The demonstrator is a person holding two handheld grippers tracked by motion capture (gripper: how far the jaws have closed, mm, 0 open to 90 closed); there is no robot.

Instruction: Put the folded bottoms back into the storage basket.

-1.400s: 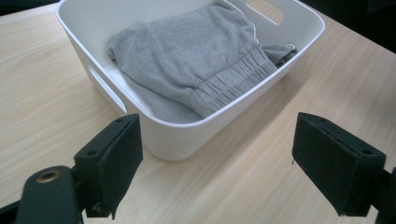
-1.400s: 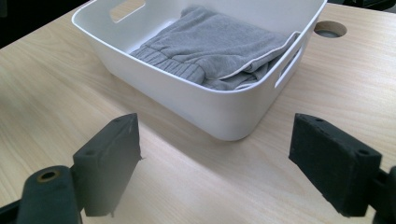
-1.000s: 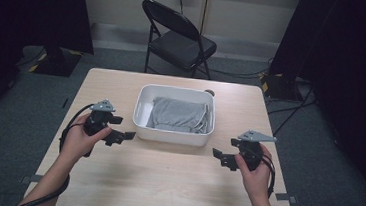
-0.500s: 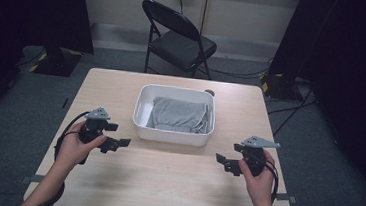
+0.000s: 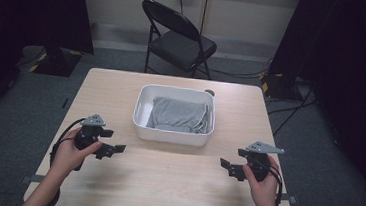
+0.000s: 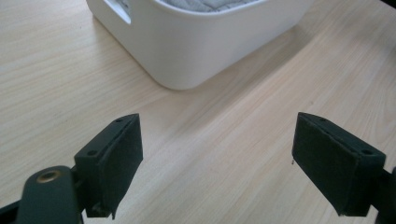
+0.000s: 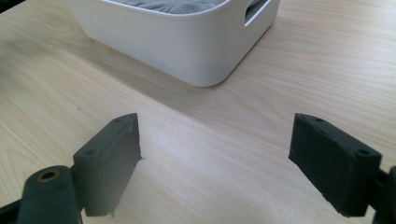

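A white plastic bin sits mid-table with a folded grey cloth inside. My left gripper hovers low over the wood at the bin's front left, jaws wide open with nothing between them. My right gripper mirrors it at the bin's front right, also open and empty. In the left gripper view, the bin lies just beyond the open left gripper. The right gripper view shows the bin ahead of the open right gripper, with the grey cloth at the top edge.
The light wooden table has bare wood in front of the bin and on both sides. A black folding chair stands behind the table. A small dark object lies just behind the bin. Cables trail on the floor at right.
Both hands have drawn back toward the near edge of the table and sunk a little. The jaws stay open and the bin has not moved.
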